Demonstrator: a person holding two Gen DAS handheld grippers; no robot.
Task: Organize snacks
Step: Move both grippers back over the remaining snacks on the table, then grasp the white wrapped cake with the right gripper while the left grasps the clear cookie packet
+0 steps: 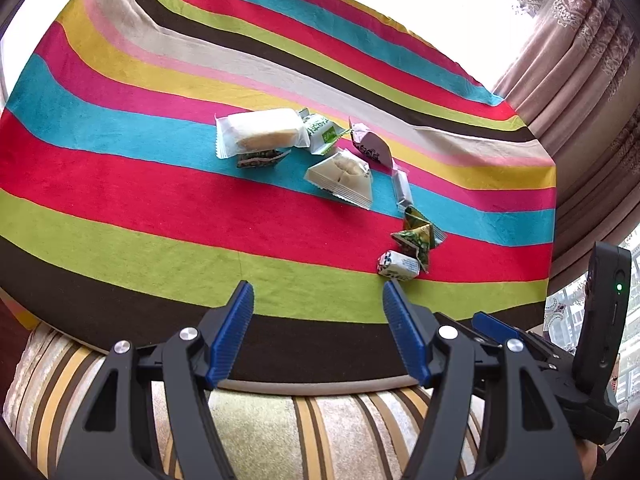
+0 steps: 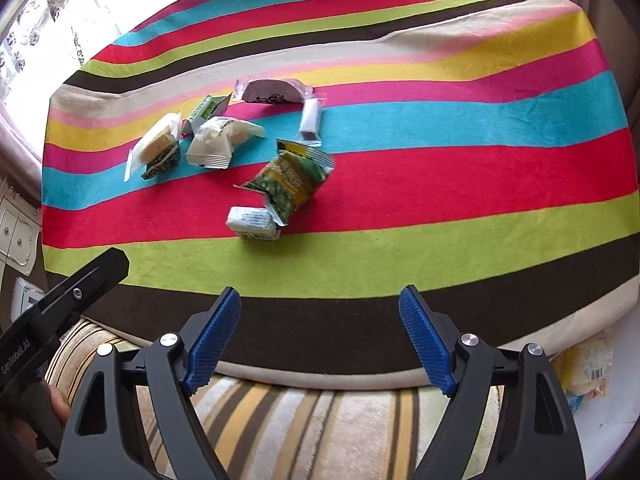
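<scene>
both the left gripper point(image 1: 318, 294) and the right gripper point(image 2: 320, 300) have jaws spread wide, nothing between them. the snack packets point(image 2: 286, 184) lie scattered on the striped cloth point(image 2: 440, 200), well ahead of both jaws.

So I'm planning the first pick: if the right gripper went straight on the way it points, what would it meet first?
Probably the striped cloth; nothing lies between its open fingers. The nearest snack in that line is the white packet, though depth is unclear.
</scene>
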